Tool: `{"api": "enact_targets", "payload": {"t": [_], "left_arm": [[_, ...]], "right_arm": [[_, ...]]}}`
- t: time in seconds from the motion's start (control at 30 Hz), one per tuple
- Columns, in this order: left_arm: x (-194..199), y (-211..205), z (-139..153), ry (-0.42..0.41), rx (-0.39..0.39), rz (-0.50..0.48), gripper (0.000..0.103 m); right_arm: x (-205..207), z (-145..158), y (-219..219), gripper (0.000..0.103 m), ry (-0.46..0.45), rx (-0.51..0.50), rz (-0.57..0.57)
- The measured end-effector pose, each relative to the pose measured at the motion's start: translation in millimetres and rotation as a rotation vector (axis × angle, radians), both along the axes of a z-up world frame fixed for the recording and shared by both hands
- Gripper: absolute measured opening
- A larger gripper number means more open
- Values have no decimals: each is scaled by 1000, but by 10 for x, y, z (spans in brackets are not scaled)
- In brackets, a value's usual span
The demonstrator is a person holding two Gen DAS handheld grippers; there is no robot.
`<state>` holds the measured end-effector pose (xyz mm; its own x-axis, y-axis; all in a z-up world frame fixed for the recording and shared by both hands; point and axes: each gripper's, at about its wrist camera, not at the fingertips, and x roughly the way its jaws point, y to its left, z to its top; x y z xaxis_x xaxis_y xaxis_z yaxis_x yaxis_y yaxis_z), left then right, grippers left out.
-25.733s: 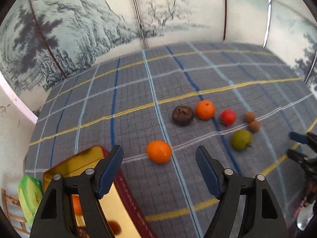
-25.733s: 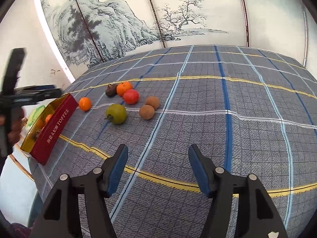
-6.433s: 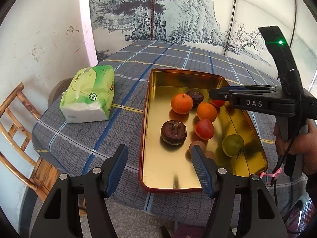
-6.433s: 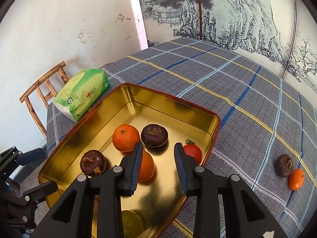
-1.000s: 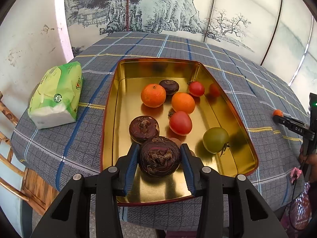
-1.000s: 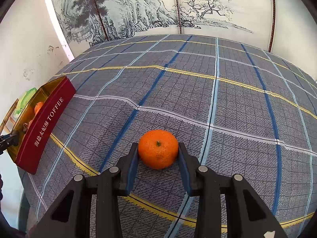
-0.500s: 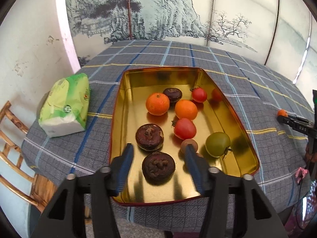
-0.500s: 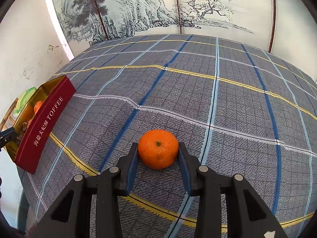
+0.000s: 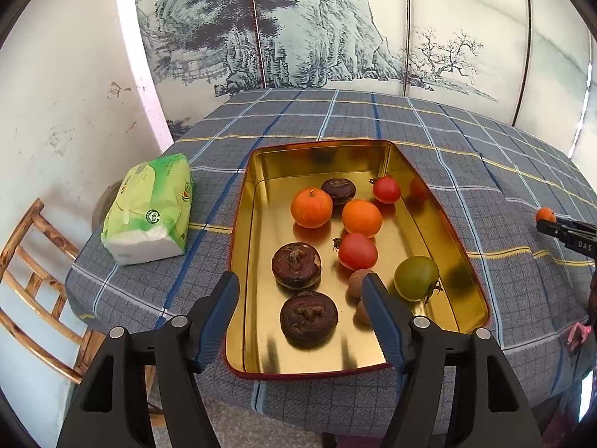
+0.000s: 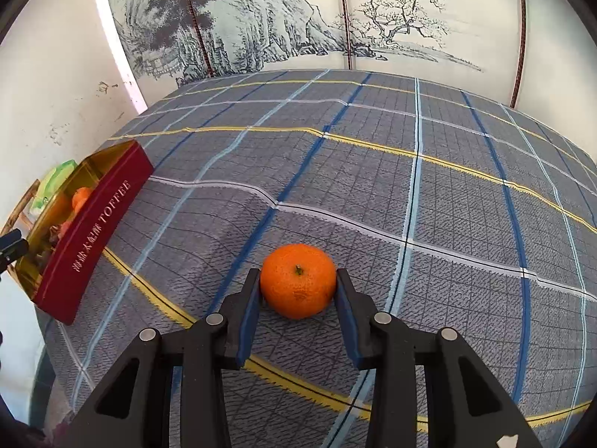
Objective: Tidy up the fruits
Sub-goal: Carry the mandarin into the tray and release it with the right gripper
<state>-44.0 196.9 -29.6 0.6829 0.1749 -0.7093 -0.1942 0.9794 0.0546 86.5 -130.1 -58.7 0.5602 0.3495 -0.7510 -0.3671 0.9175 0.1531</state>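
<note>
Left-wrist view: the left gripper hangs over the near end of the gold tin, its jaws spread and just opened wider, with nothing pinched. The dark fruit sits free on the tin floor, below and between the jaws, just beside a 2nd dark fruit. Also in the tin are 2 oranges, 2 red tomatoes, a green tomato and a 3rd dark fruit at the far end; small brown fruits lie partly hidden behind the right jaw.

Right-wrist view: the right gripper pinches the last orange, both pads touching its sides. The fruit seems to rest on the plaid cloth, well apart from the tin at the left.

Judged step: carry this orange to the tin. To do it well, hold the pinch at the widest girth, since a round, smooth peel can squirt out of a grip set too high or too low. Lift clear of the cloth before moving sideways. Clear the tin's red wall, then lower into a bare patch of floor, such as the far end. Release only near the floor, so the orange does not roll into the tomatoes. The left gripper should draw back from the tin first.
</note>
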Motion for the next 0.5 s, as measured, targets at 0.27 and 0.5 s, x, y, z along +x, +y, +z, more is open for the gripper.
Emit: {"api": "enact_targets", "payload": {"t": [0.27,0.5], "left_arm": [[-57,34,35,-13,-35,15,71],[-114,97,92,-31,-74,37,72]], "right_arm": [[-116,287,219,36,-20,65,70],[-292,559,783,36,-52,99,210]]}}
